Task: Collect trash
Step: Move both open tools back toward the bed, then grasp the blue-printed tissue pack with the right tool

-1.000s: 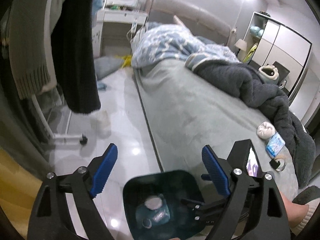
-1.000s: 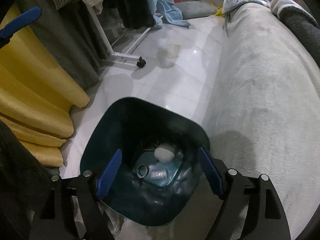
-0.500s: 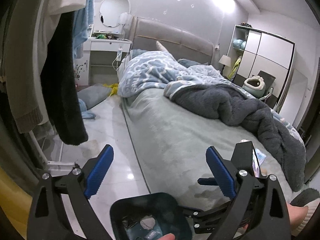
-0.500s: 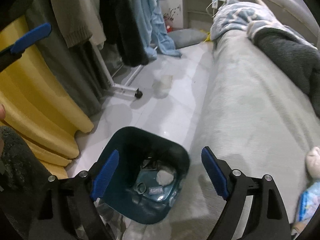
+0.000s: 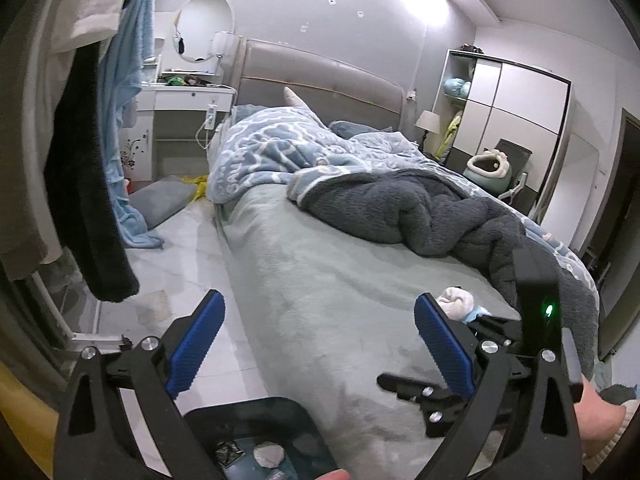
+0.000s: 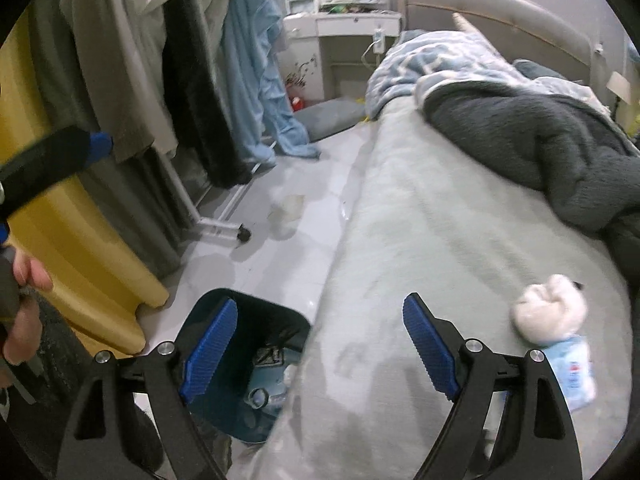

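- The right gripper (image 6: 320,344) was spread wide and empty, over the bed (image 6: 420,240) edge.
- A crumpled white tissue (image 6: 550,312) lay on the bed, right of that gripper.
- The left gripper (image 5: 318,344) gaped wide, empty.
- The dark bin (image 6: 276,322) stood on the floor beside the bed.

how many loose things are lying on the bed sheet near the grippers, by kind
crumpled white tissue wad: 1
light blue tissue packet: 1
total: 2, both on the grey-green bed sheet
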A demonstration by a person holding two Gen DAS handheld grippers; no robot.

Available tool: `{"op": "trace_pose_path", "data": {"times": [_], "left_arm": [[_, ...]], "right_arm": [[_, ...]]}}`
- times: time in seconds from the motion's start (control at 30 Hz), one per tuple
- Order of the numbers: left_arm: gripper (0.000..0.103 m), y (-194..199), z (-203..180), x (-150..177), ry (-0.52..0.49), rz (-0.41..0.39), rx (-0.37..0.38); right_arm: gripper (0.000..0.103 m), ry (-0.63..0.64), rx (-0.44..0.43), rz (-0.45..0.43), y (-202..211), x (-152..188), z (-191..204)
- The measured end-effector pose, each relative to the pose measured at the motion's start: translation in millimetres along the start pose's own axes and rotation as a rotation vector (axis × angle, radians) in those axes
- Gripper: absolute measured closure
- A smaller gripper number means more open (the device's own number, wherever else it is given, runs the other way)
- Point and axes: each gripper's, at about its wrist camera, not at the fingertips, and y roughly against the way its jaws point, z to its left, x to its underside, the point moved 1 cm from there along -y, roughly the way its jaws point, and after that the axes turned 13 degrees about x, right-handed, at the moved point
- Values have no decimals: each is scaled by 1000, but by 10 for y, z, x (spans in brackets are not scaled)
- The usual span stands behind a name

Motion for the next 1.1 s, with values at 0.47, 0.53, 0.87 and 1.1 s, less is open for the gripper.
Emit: {"op": "trace_pose_path", "data": {"times": [0.47,0.53,0.87,1.1], "left_arm": [[6,-256,-400,48,-36,31,76],[6,-312,-469,57,-46,40,92],[6,-587,-849,184,-132,107,155],[6,-810,-1137,344,-215,181,241]], "right_arm": [[15,-152,103,-57,335,121,-980],[15,-181,109,-63,374,160,-1129],[18,-306,91,-20,316,427,-1647],[34,-322,40,35,167,573,-1735]]}}
